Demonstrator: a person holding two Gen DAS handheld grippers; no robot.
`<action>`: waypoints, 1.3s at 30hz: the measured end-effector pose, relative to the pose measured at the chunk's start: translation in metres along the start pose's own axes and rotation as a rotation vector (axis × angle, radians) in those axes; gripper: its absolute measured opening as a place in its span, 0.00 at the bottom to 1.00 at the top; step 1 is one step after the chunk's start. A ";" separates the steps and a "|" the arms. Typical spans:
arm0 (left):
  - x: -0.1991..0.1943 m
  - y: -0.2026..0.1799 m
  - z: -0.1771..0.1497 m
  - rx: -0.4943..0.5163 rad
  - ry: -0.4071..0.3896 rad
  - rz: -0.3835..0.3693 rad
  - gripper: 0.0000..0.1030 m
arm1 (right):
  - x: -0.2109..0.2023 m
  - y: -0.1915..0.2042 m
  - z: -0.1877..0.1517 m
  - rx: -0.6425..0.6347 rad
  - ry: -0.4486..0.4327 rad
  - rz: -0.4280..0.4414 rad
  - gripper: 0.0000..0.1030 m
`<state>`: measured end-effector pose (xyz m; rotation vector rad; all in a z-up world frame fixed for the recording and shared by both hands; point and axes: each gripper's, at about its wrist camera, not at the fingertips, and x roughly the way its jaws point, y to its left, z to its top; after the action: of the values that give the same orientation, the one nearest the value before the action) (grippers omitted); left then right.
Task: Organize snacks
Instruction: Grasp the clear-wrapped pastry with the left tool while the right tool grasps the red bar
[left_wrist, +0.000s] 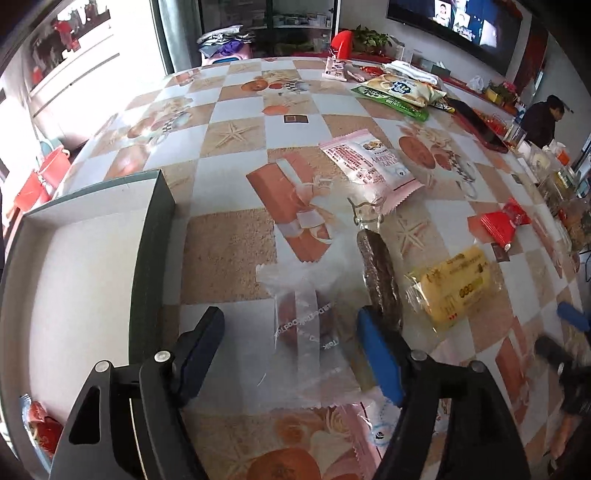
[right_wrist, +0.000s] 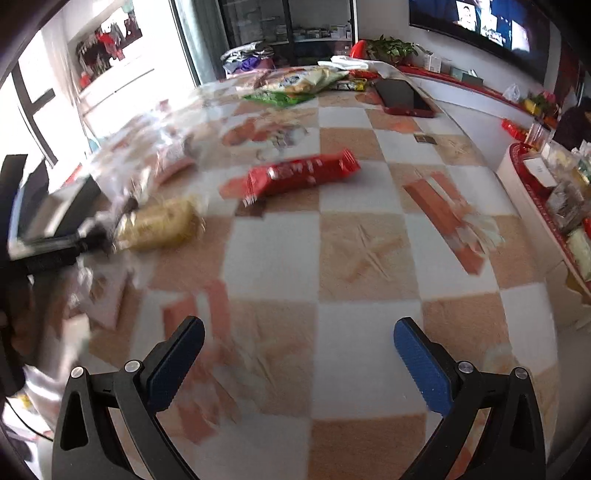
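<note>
Box (left_wrist: 155, 236): sitting at the table's left, dark wall facing the snacks.
Left gripper (left_wrist: 291, 347): fingers spread, straddling a clear wrapper (left_wrist: 299, 332).
Brown snack (left_wrist: 380, 280): lying just beside the right finger, long axis pointing away from the camera.
Yellow packet (left_wrist: 454, 284): lying right of it.
Right gripper (right_wrist: 299, 354): hanging spread over bare tablecloth (right_wrist: 354, 258).
Red packet (right_wrist: 303, 175): lying crosswise, well ahead.

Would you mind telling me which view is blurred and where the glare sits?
Right wrist view: motion blur smears the left side, around the yellow snack pack; the red snack bar is sharper. Left wrist view: mostly sharp; window glare whitens the upper left.
</note>
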<state>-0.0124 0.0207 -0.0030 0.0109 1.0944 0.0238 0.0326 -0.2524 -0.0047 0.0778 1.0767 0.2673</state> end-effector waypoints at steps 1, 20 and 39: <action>0.000 0.000 0.000 0.005 -0.005 0.001 0.77 | 0.000 -0.001 0.004 0.014 -0.007 -0.010 1.00; 0.001 -0.004 -0.002 -0.029 -0.051 0.013 0.80 | 0.071 0.029 0.097 0.119 0.076 -0.187 0.75; -0.028 -0.004 -0.043 -0.016 -0.087 -0.049 0.41 | -0.010 -0.024 0.004 0.128 0.093 0.075 0.40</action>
<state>-0.0639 0.0162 0.0019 -0.0292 1.0069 -0.0123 0.0365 -0.2779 0.0010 0.2219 1.1848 0.2713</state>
